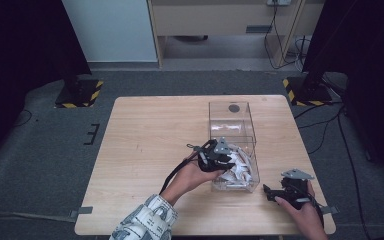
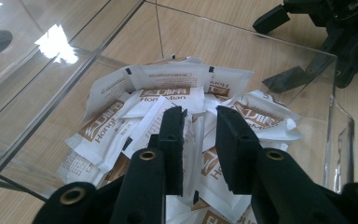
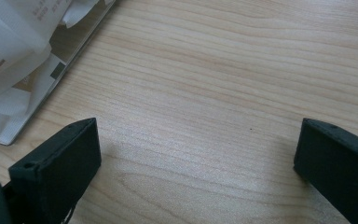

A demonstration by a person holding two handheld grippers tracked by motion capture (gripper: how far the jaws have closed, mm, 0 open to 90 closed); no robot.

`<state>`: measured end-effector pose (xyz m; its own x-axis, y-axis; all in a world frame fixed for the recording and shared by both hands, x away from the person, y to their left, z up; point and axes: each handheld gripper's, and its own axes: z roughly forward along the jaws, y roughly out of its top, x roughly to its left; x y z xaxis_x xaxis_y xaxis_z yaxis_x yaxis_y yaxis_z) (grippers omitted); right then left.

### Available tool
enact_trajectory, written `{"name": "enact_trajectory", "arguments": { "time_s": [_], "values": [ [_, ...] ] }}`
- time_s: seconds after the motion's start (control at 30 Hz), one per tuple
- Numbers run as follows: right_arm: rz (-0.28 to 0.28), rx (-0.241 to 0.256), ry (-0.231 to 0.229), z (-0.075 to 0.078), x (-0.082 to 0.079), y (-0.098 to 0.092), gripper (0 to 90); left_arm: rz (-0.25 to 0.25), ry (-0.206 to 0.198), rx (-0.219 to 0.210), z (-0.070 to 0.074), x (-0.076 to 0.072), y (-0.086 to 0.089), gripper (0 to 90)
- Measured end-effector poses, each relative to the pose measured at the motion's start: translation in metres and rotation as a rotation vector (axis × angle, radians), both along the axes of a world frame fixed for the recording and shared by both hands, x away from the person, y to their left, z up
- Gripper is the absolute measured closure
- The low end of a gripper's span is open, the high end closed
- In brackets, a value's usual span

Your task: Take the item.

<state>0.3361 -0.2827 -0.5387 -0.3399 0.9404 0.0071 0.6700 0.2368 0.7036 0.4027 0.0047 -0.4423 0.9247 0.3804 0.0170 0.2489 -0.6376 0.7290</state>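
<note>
High view: we've got a wooden table (image 1: 145,145) with a clear plastic box (image 1: 231,116) standing right of centre, long axis running away from us. Its near end holds a heap of white-and-brown sachets (image 1: 240,170); the far end looks bare apart from a dark round spot on the floor of it.

Left gripper (image 1: 217,156) is over the near left wall of the box, dipping into the heap. In the left gripper view the jaws are narrow — a slim gap, with a white sachet (image 2: 195,144) edge-on between them. We can't tell if the pads are actually touching it or just straddling it, so grip is unconfirmed.

Right gripper (image 1: 283,194) rests low on the table just right of the box's near corner, apart from it. The right gripper view shows its jaws spread wide over bare wood, nothing between them.

Handling, our read: sachets are light, thin, soft paper or film pouches — they'll flex and crumple, and the surfaces look smooth enough to slide over each other. Neighbours may drag along on a lift. Best hold is across a flat face near a sealed end, or on an upturned edge like the one between the jaws now. The box looks light too and could skid if nudged.
</note>
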Motion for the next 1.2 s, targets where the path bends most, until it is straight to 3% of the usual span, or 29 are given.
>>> {"name": "enact_trajectory", "arguments": {
  "time_s": [0.17, 0.37, 0.8, 1.2],
  "values": [
    [0.001, 0.000, 0.000, 0.000, 0.000, 0.000, 0.8, 0.013, -0.001, 0.013, -0.002, 0.001, -0.001, 77.1],
    [0.001, 0.000, 0.000, 0.000, 0.000, 0.000, 0.8, 0.018, 0.005, 0.006, 0.000, 0.000, -0.003, 89.7],
    [0.001, -0.001, 0.000, 0.000, 0.000, 0.000, 0.8, 0.022, 0.000, -0.085, 0.015, 0.000, 0.008, 89.9],
    [0.001, -0.001, 0.000, 0.000, 0.000, 0.000, 0.8, 0.000, -0.020, -0.106, 0.031, 0.002, 0.016, 89.9]
  ]
}}
